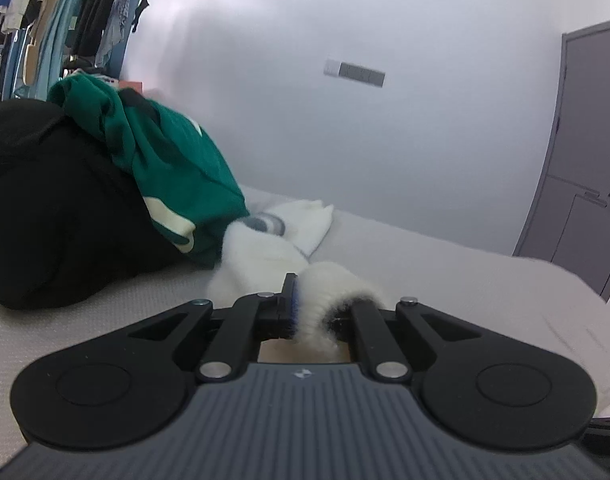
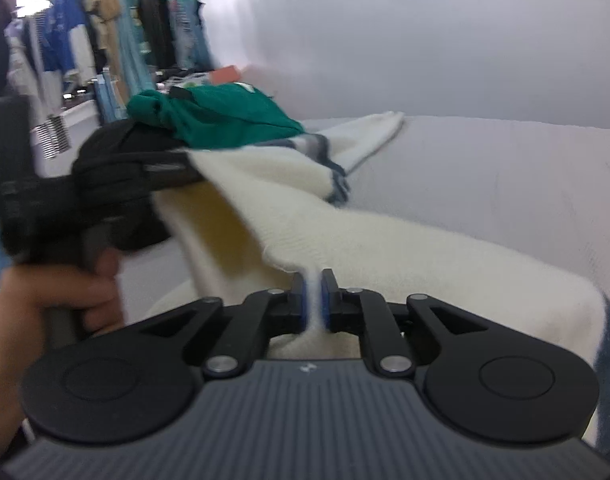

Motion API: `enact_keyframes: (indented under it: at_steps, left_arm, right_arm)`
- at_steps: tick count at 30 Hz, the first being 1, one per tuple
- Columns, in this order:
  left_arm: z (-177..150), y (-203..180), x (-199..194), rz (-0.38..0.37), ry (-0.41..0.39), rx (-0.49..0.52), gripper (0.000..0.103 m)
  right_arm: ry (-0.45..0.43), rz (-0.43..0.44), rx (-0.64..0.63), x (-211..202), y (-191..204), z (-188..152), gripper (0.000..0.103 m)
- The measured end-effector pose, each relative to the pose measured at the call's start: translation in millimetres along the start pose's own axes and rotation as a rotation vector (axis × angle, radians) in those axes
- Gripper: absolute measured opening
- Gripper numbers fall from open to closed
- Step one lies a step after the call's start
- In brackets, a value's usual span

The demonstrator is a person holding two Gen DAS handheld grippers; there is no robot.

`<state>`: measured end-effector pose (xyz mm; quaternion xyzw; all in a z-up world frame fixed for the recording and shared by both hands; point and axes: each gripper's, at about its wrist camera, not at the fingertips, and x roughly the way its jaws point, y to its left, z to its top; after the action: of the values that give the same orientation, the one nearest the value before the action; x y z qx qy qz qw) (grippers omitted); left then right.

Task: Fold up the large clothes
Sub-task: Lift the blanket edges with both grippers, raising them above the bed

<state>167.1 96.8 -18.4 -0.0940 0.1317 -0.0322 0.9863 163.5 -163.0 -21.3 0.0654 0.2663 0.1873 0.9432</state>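
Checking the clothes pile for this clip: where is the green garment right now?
The green garment lies at left in both views, on top of the black clothing, with the cream sweater running out from beneath it.

Two low wrist views across bed [image 1: 465,280]

A bed [image 1: 485,280] fills the foreground of both wrist views, with a wall [image 1: 345,140] behind it. On the bed's left part lies a dark garment [image 1: 57,200], and a second garment [image 1: 173,160] is heaped on top of it. A knit sweater [image 2: 385,248] stretches from under that heap toward the cameras. The left gripper [image 1: 305,304] has a bunched fold of the sweater between its fingers; the right gripper [image 2: 313,300] pinches its near edge. A hand [image 2: 57,300] sits left of the right gripper. Hanging clothes [image 1: 65,12] stand behind the heap, far left. A door [image 1: 585,160] stands at the right.
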Motion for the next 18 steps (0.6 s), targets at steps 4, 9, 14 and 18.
enact_keyframes:
  at_steps: [4, 9, 14, 18]
  left_arm:
    - [2.1, 1.5, -21.7, -0.021, -0.022, -0.043, 0.007]
    - [4.4, 4.6, -56.1, -0.035, -0.067, -0.081, 0.007]
    - [1.7, 10.0, -79.9, -0.067, -0.105, -0.118, 0.007]
    - [1.1, 11.0, -88.4, -0.080, -0.104, -0.162, 0.007]
  right_arm:
    - [-0.041, -0.034, 0.070, 3.7, 8.7, 2.1, 0.064]
    - [-0.096, -0.187, 0.040, 10.8, 28.5, -3.6, 0.066]
    - [-0.104, -0.296, 0.129, -0.9, 9.1, -12.1, 0.065]
    - [-0.096, -0.333, 0.176, -21.9, -9.1, -22.8, 0.065]
